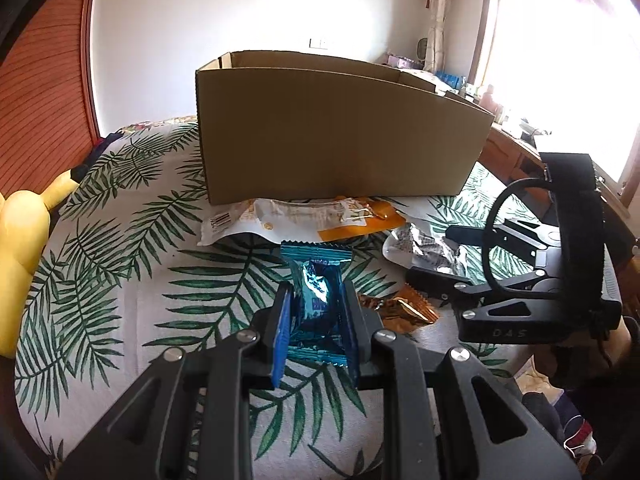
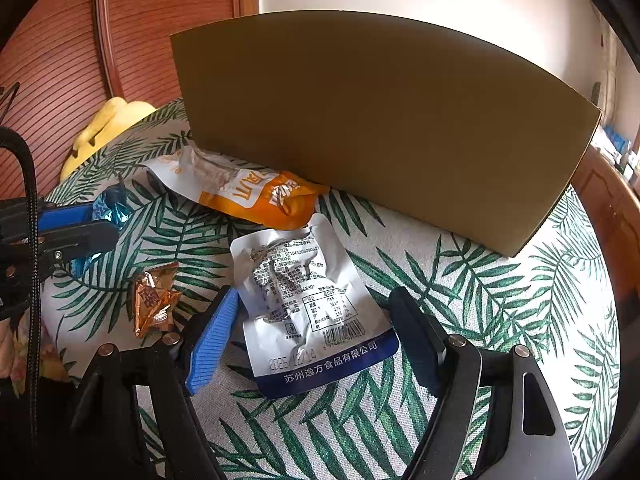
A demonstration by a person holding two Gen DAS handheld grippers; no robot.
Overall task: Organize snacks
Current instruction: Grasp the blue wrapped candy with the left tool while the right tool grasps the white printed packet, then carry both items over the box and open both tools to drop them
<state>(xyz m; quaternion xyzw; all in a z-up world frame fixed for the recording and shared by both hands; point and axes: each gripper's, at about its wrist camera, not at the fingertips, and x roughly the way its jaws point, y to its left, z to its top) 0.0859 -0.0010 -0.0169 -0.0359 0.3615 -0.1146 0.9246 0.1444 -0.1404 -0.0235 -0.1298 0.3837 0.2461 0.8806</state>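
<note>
My left gripper [image 1: 316,296] is shut on a blue foil snack packet [image 1: 316,280], held just above the leaf-print cloth. It also shows at the left of the right wrist view [image 2: 100,216]. My right gripper [image 2: 316,304] is open, its fingers either side of a white and silver pouch [image 2: 304,292] lying flat on the cloth. That pouch shows crumpled in the left wrist view [image 1: 424,248]. A small gold packet [image 2: 154,300] lies left of it. An orange and white bag [image 2: 248,192] lies against the open cardboard box [image 1: 340,128].
A yellow plush toy [image 1: 20,248] sits at the bed's left edge by the red wooden headboard [image 1: 36,92]. A wooden desk [image 1: 512,152] with clutter stands beyond the box under a bright window. The leaf-print cloth [image 2: 500,320] stretches to the right.
</note>
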